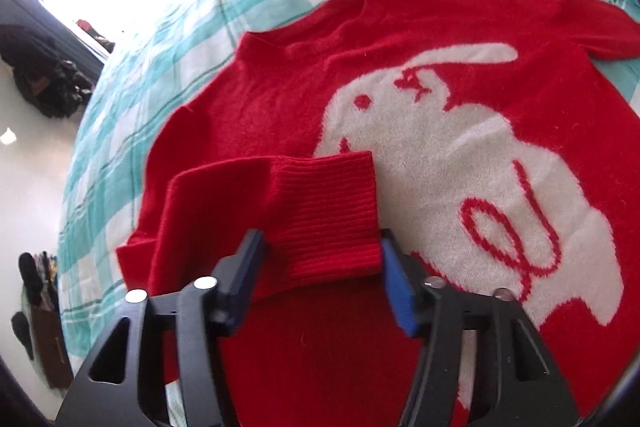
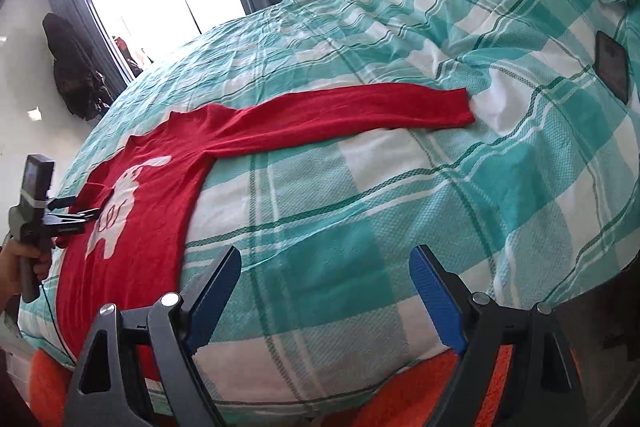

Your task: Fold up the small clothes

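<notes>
1. Left gripper [image 1: 320,259] hangs over the sweater [image 1: 400,107], its jaws parted roughly to the width of the ribbed cuff [image 1: 332,215]. The cuff lies between the pads, but whether they pinch it cannot be told.
2. Right gripper [image 2: 324,299] is spread wide and holds nothing, low at 6 o'clock over the bedspread [image 2: 400,207].
3. Sweater lies front up on the bedspread, at 9 o'clock in the right view, with one sleeve folded across the rabbit [image 1: 460,167] and the other sleeve [image 2: 340,107] stretched out toward 2 o'clock.
4. Risk: if the left pads drag on the fuzzy knit as they lift away, the cuff could follow and undo the fold.
5. Risk: the far cuff lies well away from the right gripper; a long reach may snag bedspread along with wool.
6. Risk: a pull on the long sleeve could drag the whole sweater askew.
7. Phone [image 2: 612,67] sits at 3 o'clock, apart from the work.
</notes>
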